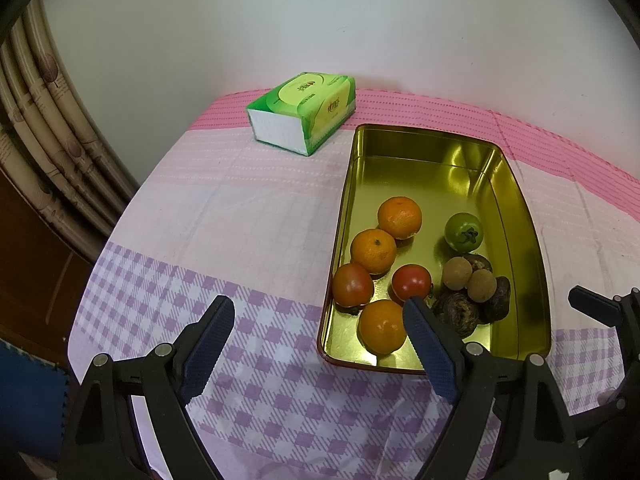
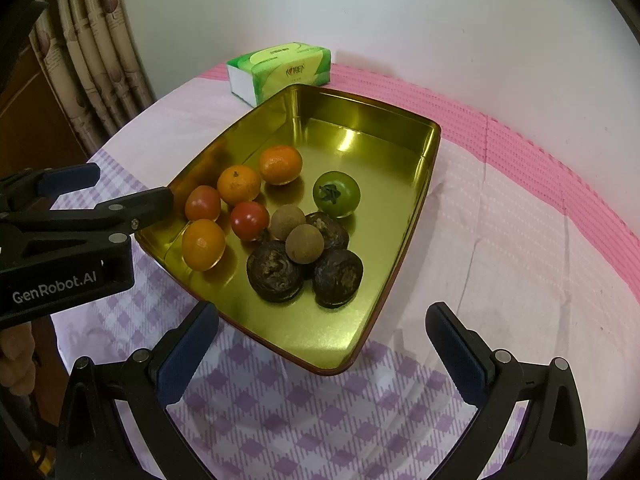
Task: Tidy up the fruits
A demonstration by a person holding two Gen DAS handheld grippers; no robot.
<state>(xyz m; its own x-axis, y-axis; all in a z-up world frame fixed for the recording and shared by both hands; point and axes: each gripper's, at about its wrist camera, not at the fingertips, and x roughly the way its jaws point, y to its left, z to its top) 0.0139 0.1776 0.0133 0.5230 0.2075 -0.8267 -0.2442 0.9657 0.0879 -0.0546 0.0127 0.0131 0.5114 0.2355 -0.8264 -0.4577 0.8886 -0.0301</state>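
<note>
1. The fruits all sit inside a gold metal tray (image 2: 384, 208), which fills the middle of the right wrist view and lies right of centre in the left wrist view.
2. Three oranges (image 2: 239, 184) run along the tray's left side, two touching in the middle of that side and one nearer the lower left corner (image 2: 203, 245).
3. An orange-red tomato (image 2: 203, 203) rests by the left wall, and a red tomato (image 2: 249, 220) sits just right of it, close to the lower orange.
4. A green tomato (image 2: 336, 193) stands apart, right of centre in the tray, stem showing.
5. Below it, two tan round fruits (image 2: 304, 243) lie piled on three dark brown wrinkled fruits (image 2: 275, 271), all touching in one cluster.
6. The far end of the tray, toward the upper part of both views, holds no fruit.
7. The left gripper (image 1: 320, 320) hangs released, jaws wide apart, at the bottom of its own view; its right finger (image 1: 428, 344) overlaps the tray's near end in the picture, gripping nothing.
8. The right gripper (image 2: 320, 332) is likewise released and empty, low in its view, straddling the tray's near corner.
9. A green tissue pack (image 1: 302, 112) lies beyond the tray at upper centre, on a pink and purple-checked tablecloth (image 1: 240, 216).
10. A patterned curtain (image 1: 44, 128) hangs at upper left.
</note>
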